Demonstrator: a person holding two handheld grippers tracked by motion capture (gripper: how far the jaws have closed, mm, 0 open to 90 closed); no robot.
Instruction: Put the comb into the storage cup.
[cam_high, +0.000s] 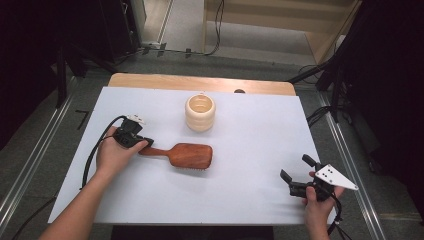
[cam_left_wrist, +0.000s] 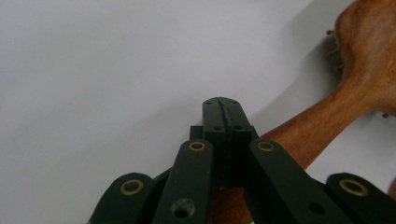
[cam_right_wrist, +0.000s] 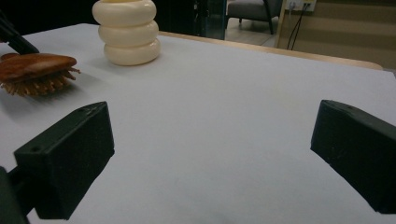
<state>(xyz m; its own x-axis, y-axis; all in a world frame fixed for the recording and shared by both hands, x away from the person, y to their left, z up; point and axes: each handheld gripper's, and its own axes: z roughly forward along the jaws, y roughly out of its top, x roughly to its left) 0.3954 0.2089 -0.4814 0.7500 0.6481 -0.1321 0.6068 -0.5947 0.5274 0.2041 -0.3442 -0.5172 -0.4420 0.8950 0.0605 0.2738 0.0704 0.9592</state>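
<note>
A reddish-brown wooden hairbrush (cam_high: 186, 154) is lying bristles-down on the white table, its handle touching the closed left gripper (cam_high: 145, 142), its oval head pointing away from those jaws.

No text, label, brand, number or sign can be read anywhere in these pictures. The wooden hairbrush (cam_high: 185, 154), the cream ribbed cup (cam_high: 200, 112) and the white counter (cam_high: 250, 150) carry no print.
</note>
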